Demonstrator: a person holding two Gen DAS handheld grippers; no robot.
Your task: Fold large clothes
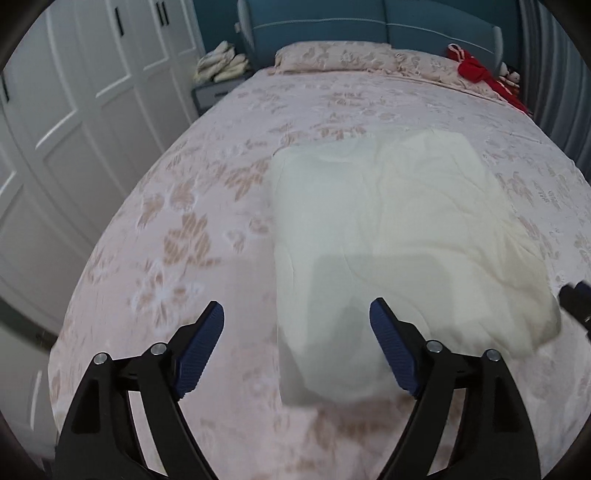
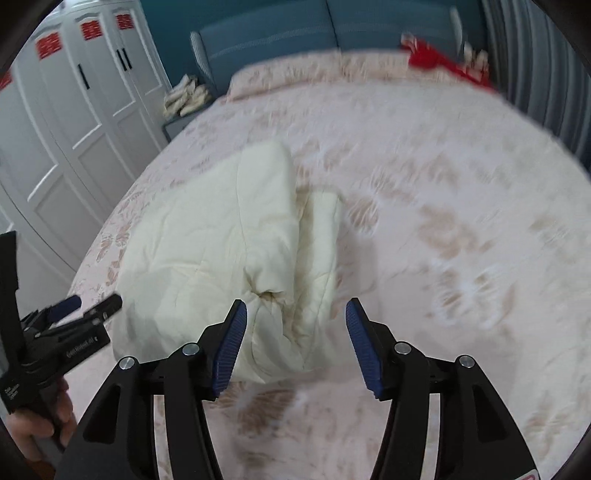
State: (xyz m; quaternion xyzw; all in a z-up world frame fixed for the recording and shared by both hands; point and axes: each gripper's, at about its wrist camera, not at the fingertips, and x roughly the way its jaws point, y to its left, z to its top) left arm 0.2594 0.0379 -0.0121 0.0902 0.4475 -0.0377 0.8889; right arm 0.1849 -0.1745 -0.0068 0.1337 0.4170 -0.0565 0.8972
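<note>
A bed (image 1: 332,110) with a pink floral cover fills both views, backed by a teal headboard (image 1: 369,26), with white wardrobe doors (image 1: 74,92) along its left side and a red garment (image 1: 476,70) near the pillow at the far right. A cream quilted garment (image 1: 388,229), folded into a rough rectangle, lies flat on the cover at the near middle of the bed. The left gripper (image 1: 297,321) hangs over the garment's near left edge with its 2 blue pads spread wide, pinching nothing, while the right gripper (image 2: 295,314) hangs over the near right corner, its jaws parted and clear of the cloth.
</note>
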